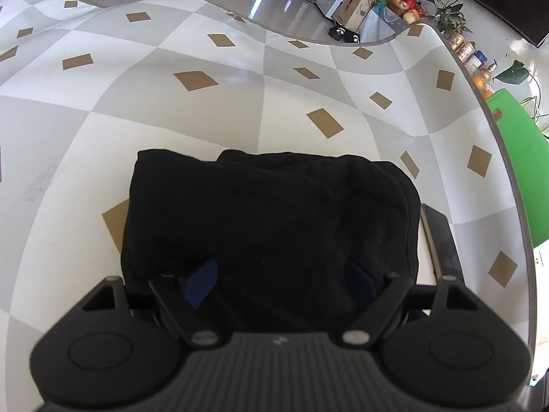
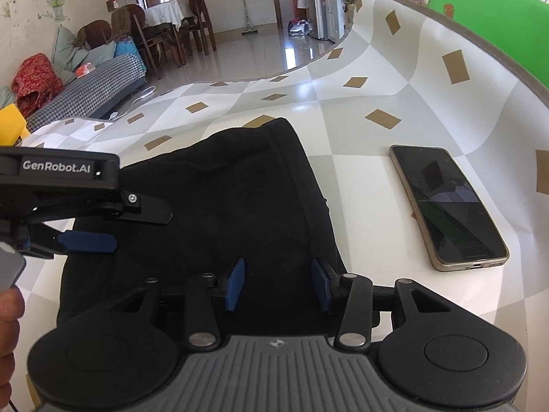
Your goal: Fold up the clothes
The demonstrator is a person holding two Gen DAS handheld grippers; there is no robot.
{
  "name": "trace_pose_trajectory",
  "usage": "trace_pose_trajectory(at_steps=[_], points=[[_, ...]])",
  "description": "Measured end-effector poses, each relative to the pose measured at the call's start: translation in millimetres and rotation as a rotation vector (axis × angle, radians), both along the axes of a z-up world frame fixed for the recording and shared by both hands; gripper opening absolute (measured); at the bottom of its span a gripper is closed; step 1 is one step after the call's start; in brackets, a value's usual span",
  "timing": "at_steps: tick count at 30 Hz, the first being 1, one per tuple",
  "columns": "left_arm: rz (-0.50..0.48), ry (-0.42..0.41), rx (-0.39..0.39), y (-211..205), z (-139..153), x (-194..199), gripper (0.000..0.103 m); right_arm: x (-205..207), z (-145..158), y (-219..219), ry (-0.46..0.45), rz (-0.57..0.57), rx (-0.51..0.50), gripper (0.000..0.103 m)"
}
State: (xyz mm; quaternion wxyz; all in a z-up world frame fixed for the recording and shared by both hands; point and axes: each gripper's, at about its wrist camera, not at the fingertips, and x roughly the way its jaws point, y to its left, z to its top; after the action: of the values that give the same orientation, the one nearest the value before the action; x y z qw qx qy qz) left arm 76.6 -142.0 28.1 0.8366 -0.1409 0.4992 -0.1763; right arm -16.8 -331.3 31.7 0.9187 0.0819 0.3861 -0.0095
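Observation:
A black garment point(image 1: 267, 219) lies folded into a compact block on the checkered mat point(image 1: 192, 127). My left gripper point(image 1: 281, 279) hovers over its near edge, blue fingers point(image 1: 202, 281) spread wide and nothing pinched between them. In the right wrist view the same garment point(image 2: 219, 199) fills the middle. My right gripper point(image 2: 278, 284) stands open over the near right corner of the cloth, close to its stitched hem. One blue finger point(image 2: 87, 242) of the left gripper reaches in from the left, just above the fabric.
A dark phone point(image 2: 449, 206) lies on the mat right of the garment, also seen as the phone point(image 1: 441, 240) beside the cloth. The mat's far edge curls up. A green panel point(image 1: 514, 158) stands to the right. A hand point(image 2: 7, 326) shows at far left.

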Motion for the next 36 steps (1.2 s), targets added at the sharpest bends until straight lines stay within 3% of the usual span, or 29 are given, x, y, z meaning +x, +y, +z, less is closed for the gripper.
trace_pose_trajectory(at_steps=[12, 17, 20, 23, 31, 36], points=[[0.039, 0.027, 0.02, 39, 4, -2, 0.092, -21, 0, 34, 0.073, 0.199, 0.059, 0.05], [0.054, 0.009, 0.028, 57, 12, -14, 0.092, -23, 4, 27, 0.082, 0.185, 0.134, 0.049], [0.042, -0.028, 0.064, 65, 19, -28, 0.093, -24, 13, 18, 0.02, 0.135, 0.166, 0.049], [0.028, -0.057, 0.1, 69, 22, -43, 0.093, -25, 21, 20, -0.059, 0.138, 0.127, 0.048], [-0.037, -0.127, 0.202, 65, 15, -74, 0.097, -12, 30, 28, -0.159, 0.169, 0.109, 0.048], [-0.027, -0.079, 0.199, 69, -3, -75, 0.097, 0, 33, 35, -0.213, 0.215, 0.105, 0.048]])
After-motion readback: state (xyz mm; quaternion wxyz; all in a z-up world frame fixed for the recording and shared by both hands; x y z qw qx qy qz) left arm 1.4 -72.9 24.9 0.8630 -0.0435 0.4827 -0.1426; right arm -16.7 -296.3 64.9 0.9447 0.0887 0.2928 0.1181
